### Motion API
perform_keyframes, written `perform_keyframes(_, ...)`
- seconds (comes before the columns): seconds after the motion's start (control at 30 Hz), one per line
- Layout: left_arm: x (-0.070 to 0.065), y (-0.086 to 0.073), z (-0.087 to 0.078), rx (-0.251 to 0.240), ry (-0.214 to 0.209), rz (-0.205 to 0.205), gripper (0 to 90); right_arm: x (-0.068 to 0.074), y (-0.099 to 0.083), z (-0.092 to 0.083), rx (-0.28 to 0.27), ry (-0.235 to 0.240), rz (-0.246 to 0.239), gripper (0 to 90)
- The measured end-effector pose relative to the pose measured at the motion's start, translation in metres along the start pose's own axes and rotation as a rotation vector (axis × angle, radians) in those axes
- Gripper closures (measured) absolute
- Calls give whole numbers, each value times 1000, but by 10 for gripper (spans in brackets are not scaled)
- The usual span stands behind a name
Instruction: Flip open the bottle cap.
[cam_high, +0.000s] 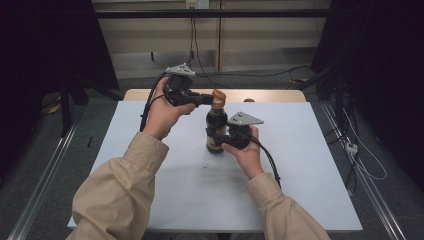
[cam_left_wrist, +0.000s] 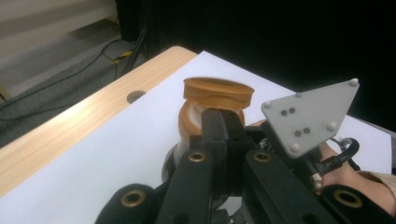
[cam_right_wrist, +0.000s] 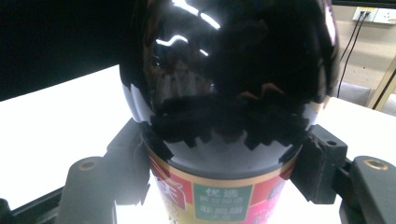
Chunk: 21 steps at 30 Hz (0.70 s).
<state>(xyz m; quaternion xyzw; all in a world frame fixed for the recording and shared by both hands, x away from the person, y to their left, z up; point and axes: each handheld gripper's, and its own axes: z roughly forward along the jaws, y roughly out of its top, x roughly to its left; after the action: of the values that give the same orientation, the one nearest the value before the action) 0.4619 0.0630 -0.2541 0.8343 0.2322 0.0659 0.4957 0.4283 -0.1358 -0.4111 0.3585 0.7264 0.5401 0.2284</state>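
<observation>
A dark sauce bottle (cam_high: 216, 125) with an orange-brown cap (cam_high: 218, 96) stands upright near the middle of the white table (cam_high: 300, 150). My right gripper (cam_high: 218, 139) is shut on the bottle's body from the right side. In the right gripper view its fingers (cam_right_wrist: 126, 163) press both flanks of the glossy bottle (cam_right_wrist: 233, 70), just above the colourful label (cam_right_wrist: 223, 205). My left gripper (cam_high: 207, 100) reaches in from the left at cap height. Its jaws (cam_left_wrist: 223, 119) are pressed together, tips against the cap (cam_left_wrist: 218, 93), and I see nothing between them.
A wooden strip (cam_left_wrist: 70, 126) with a round hole (cam_left_wrist: 135, 96) runs along the table's far edge. The right gripper's grey plate (cam_left_wrist: 310, 116) shows close behind the cap. Cables (cam_high: 360, 160) lie on the floor to the right, and metal rails flank the table.
</observation>
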Motion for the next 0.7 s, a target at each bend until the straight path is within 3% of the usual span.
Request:
perform_keyframes(0.3, -5, 18, 13, -56, -9, 1, 900, 2, 0, 0, 3, -3, -12, 309)
perform_keyframes(0.47, -6, 17, 11, -68, -5, 10, 900, 0, 0, 0, 0, 3, 1, 300)
perform_keyframes(0.5, -5, 16, 8, -85, -3, 4, 870, 0, 0, 0, -1, 4, 2, 297)
perform_keyframes(0.53, -5, 14, 5, -97, -10, 1, 778, 0, 0, 0, -3, 5, 6, 294)
perform_keyframes(0.7, -7, -4, -12, -102, -6, 18, 627, -2, -1, -6, 4, 13, 40, 199)
